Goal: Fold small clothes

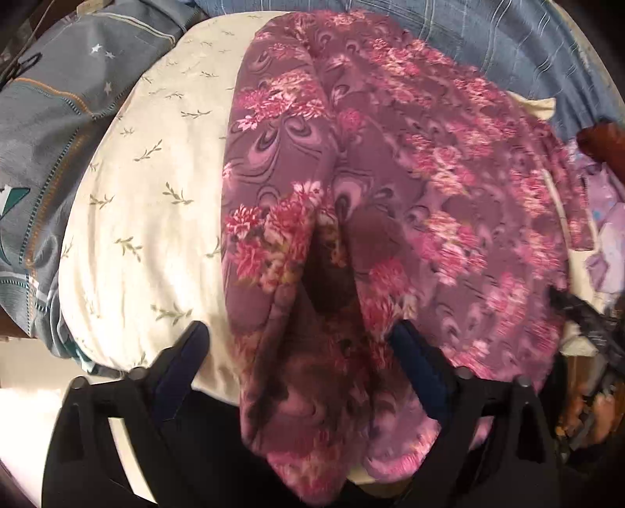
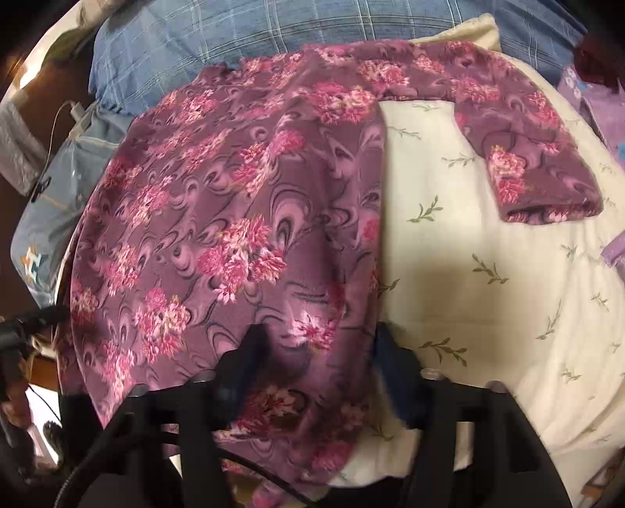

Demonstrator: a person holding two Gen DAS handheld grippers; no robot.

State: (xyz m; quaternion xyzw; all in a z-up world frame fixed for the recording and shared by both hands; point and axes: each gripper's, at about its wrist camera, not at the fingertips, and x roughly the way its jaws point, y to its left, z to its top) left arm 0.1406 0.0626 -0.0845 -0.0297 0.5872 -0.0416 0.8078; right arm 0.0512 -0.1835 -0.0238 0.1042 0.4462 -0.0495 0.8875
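A purple garment with pink flower print [image 1: 390,176] lies spread on a cream pillow with a green sprig pattern [image 1: 156,195]. My left gripper [image 1: 300,344] stands open, its dark fingers either side of a bunched fold at the garment's near hem. In the right wrist view the same garment [image 2: 218,219] covers the left half of the pillow [image 2: 488,273], and one sleeve [image 2: 527,164] lies out to the right. My right gripper [image 2: 316,344] stands open around the garment's near right edge, with cloth between its fingers.
Blue plaid bedding [image 2: 273,35] lies behind the pillow. A grey-blue quilt with stars [image 1: 47,117] is at the left. Lilac printed cloth [image 2: 593,101] lies at the far right. A white cable and a light blue item [image 2: 66,164] sit at the left.
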